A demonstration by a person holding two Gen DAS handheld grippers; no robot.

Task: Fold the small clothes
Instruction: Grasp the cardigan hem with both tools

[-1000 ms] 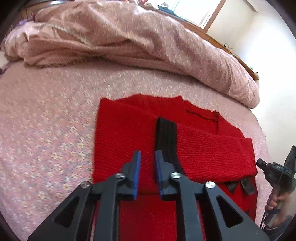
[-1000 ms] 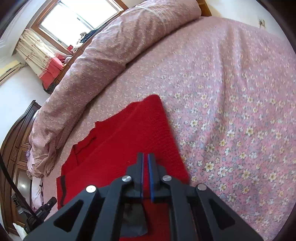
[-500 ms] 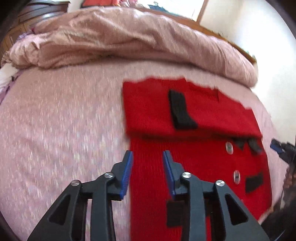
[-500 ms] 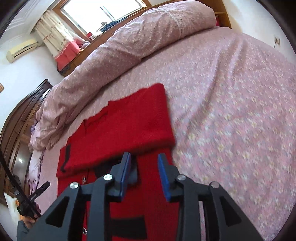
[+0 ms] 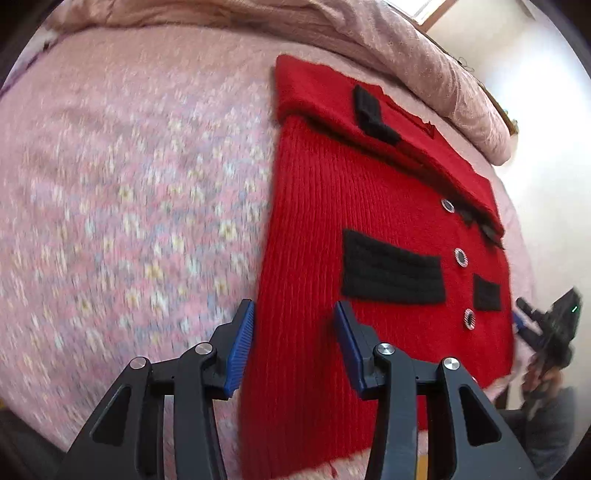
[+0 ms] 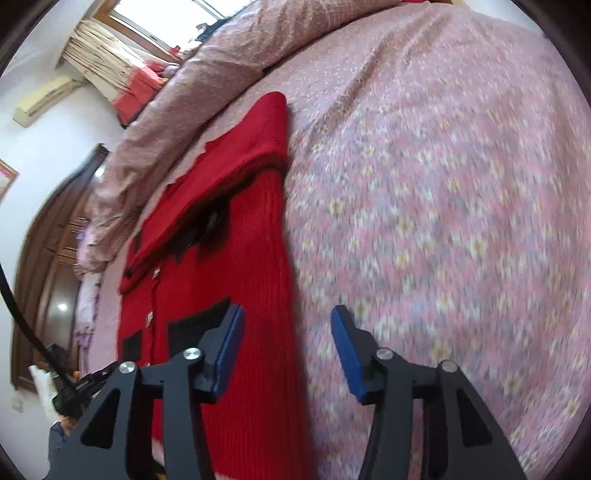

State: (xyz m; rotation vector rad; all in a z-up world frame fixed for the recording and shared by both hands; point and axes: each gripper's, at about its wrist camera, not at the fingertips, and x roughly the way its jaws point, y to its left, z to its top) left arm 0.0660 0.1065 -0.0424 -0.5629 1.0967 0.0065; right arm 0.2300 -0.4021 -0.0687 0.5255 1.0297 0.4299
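Observation:
A small red knit cardigan [image 5: 332, 206] with black pockets and buttons lies flat on the pink flowered bedspread [image 5: 129, 206], its sleeves folded across the top. My left gripper [image 5: 293, 345] is open and empty, hovering over the cardigan's near left edge. In the right wrist view the cardigan [image 6: 236, 280] runs up the left half. My right gripper [image 6: 286, 349] is open and empty over its near right edge, straddling the border with the bedspread [image 6: 443, 221].
A rolled pink quilt [image 5: 369, 33] lies along the far side of the bed, also in the right wrist view [image 6: 221, 62]. A dark wooden wardrobe [image 6: 55, 258] stands at the left. The other handheld gripper [image 5: 546, 325] shows at the right edge.
Both grippers have opened wide and pulled back from the folded sleeves toward the cardigan's lower hem. The sleeves stay folded across the top.

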